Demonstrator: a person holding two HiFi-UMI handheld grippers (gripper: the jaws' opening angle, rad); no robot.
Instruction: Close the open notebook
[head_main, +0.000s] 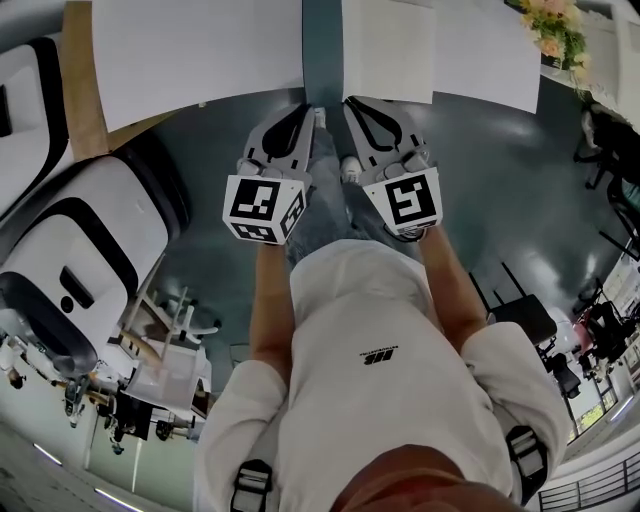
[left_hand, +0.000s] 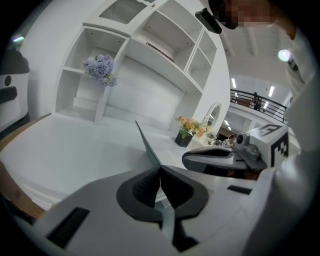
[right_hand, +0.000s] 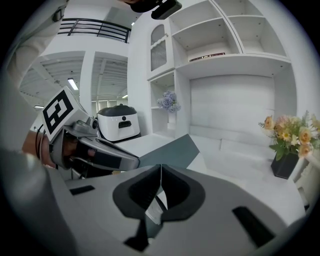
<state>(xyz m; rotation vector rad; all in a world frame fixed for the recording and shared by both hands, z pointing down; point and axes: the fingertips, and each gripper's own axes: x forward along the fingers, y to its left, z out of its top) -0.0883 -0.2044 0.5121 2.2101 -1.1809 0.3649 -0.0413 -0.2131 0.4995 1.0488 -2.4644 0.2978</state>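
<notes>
1. Pinching the notebook (left_hand: 149, 146), the left gripper (left_hand: 160, 172) has its jaws pressed together on the teal cover. The thin sheet passes between the pads and shows again below them.
2. The right gripper (right_hand: 160, 172) also has its jaws closed. A thin teal and white edge is caught between them, and the teal cover (right_hand: 170, 152) spreads out beyond the tips.
3. In the head view, the two grippers (head_main: 312, 112) (head_main: 350, 102) sit side by side. Their tips nearly touch at the near edge of a white table (head_main: 200, 50).
4. The notebook (head_main: 322, 50) shows there as a narrow teal strip between the grippers, running away across the table. Its cover is raised off the table, and in the left gripper view it appears nearly edge-on and tilted.
5. Orange flowers (head_main: 548, 25) in a dark pot stand near the table's far right corner.
6. White shelves (right_hand: 225, 35) rise behind the table, and purple flowers (left_hand: 101, 67) sit on a shelf to the left.
7. A white and black machine (head_main: 70, 260) stands on the floor to the person's left, beside the table's wooden edge.
</notes>
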